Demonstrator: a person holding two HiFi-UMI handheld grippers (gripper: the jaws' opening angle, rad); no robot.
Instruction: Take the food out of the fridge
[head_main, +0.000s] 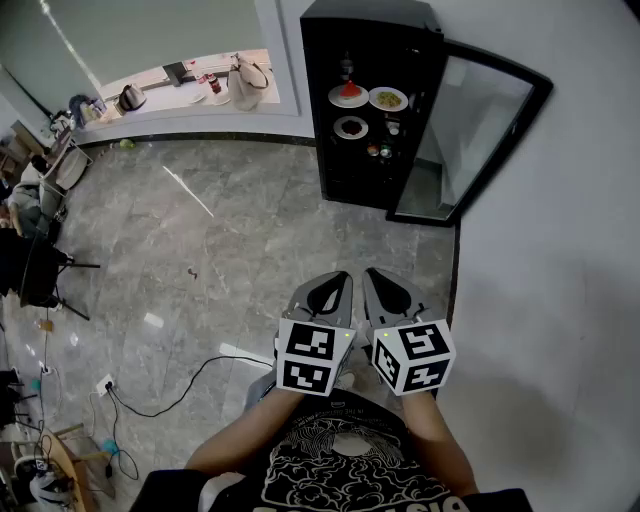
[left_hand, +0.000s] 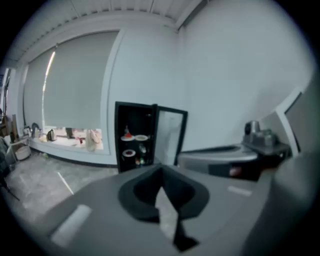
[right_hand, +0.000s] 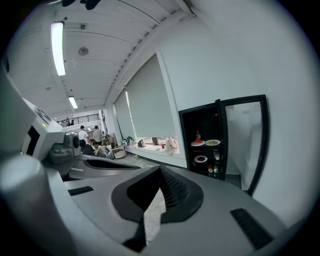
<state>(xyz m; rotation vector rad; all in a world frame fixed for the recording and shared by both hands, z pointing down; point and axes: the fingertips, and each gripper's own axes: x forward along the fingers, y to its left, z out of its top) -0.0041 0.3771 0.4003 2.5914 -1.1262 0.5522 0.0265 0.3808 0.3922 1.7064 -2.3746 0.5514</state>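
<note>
Food (head_main: 350, 93) inside fridge (head_main: 365, 18), door (head_main: 480, 125) open

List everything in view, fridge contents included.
Tall black fridge: 1, black, against the far wall, with its glass door swung open.
Round white plates of food: 3, on the fridge shelves; red food, yellow-green food, dark red food.
Small items: a few, red and green, on a lower shelf; too small to identify.
Kettle: 1, dark, on the window ledge.
Cream bag: 1, on the window ledge.
Black cable: 1, on the grey stone floor at front left.
People: several, far off in the right gripper view.
Left gripper: grey, jaws together, empty, well short of the fridge.
Right gripper: grey, jaws together, empty, beside the left.
</note>
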